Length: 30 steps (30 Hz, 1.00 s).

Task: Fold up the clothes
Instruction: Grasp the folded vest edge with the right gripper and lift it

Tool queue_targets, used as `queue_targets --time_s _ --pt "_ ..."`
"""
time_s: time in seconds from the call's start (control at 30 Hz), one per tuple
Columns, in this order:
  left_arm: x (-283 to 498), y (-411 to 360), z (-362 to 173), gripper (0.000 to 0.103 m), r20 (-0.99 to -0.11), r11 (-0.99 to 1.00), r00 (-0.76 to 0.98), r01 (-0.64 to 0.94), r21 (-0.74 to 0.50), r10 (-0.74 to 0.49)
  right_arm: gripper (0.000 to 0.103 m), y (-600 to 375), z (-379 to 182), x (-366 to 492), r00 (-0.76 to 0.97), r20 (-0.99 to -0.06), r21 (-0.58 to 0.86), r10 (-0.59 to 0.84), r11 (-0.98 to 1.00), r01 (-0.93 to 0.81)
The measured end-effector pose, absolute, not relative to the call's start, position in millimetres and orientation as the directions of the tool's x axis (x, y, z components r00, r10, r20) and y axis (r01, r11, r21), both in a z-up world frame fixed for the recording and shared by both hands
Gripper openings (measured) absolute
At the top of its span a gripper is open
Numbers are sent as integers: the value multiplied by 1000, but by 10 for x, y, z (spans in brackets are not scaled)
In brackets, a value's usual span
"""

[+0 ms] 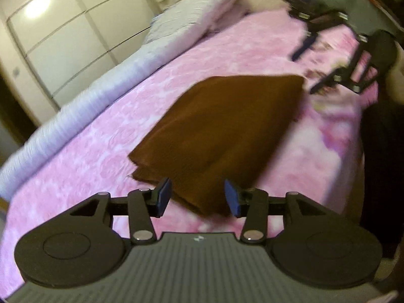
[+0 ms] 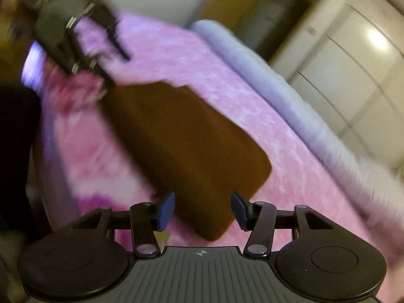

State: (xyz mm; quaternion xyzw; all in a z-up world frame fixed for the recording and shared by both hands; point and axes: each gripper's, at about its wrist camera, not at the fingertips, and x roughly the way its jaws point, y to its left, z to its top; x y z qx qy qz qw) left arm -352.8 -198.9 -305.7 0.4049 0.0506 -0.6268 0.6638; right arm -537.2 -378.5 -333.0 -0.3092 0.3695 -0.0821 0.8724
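Left wrist view: left gripper (image 1: pixel 198 197) jaws apart, holding nothing, above the near corner of the folded brown cloth (image 1: pixel 222 131) lying on the pink bed (image 1: pixel 75 166).

Right wrist view: right gripper (image 2: pixel 203 210) likewise apart and empty; brown cloth (image 2: pixel 184 149) flat on the bed (image 2: pixel 290 176), its near end between the blue pads (image 2: pixel 166 209), untouched.

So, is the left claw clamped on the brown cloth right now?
No, the left claw stands open over the near edge of the folded brown cloth, its blue pads apart and pressing nothing.

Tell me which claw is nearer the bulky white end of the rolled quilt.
Right. The right claw has the quilt's white end close beside it; the left claw, at the brown cloth's opposite end, sees it far up the bed.
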Motion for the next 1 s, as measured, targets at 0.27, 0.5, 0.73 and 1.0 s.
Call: queue_targets --time_s 0.27,0.5,0.73,1.0 --pt "-4031 -2098 -3363 70 -536 -203 209 767 609 -818 52 -3660 -4062 -5133 695 -513 -852 -504 397 -341" --pt "-4221 -2432 -3598 72 -474 -207 312 612 763 -823 25 -3966 -3347 -4982 697 -621 -661 -359 718 -219" --pt "-4068 -2687 -3750 45 -388 -183 458 430 884 -800 25 -4274 -2779 -4766 686 -702 -414 -191 894 -174" --pt "-3732 -2798 -3491 24 -528 -229 371 609 759 -764 44 -4175 -2946 -4867 693 -682 -429 -234 895 -120"
